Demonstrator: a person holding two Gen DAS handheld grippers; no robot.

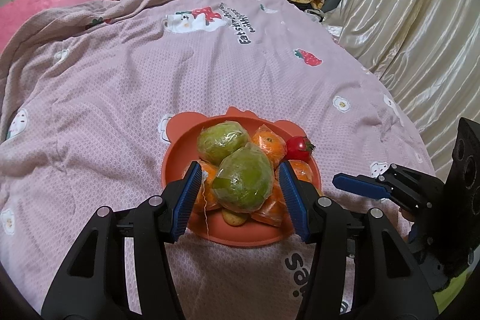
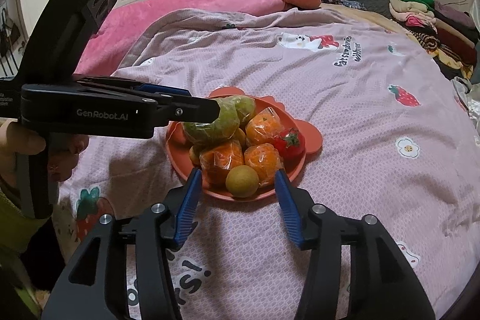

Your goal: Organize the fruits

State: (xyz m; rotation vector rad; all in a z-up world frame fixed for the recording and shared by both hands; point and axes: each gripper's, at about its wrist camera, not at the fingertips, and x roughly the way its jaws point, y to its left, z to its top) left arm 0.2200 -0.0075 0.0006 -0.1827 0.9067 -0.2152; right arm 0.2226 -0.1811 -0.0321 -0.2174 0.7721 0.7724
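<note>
An orange plate (image 1: 180,170) sits on a bed covered by a pink printed blanket (image 1: 120,86). Piled on it are two green fruits in plastic wrap, several wrapped oranges (image 2: 263,125), a red tomato-like fruit (image 2: 288,142) and a small brownish round fruit (image 2: 241,180).

The left tool (image 1: 240,170) is spread wide, its blue pads either side of the nearer green fruit (image 1: 243,181), apparently not yet pressing it. The right tool (image 2: 237,174) is also wide open and holds nothing; it hovers just before the plate's near rim, by the brownish fruit.

Every fruit in view lies heaped on the plate, so the gathering looks largely done. Whether sorting remains cannot be told.
</note>
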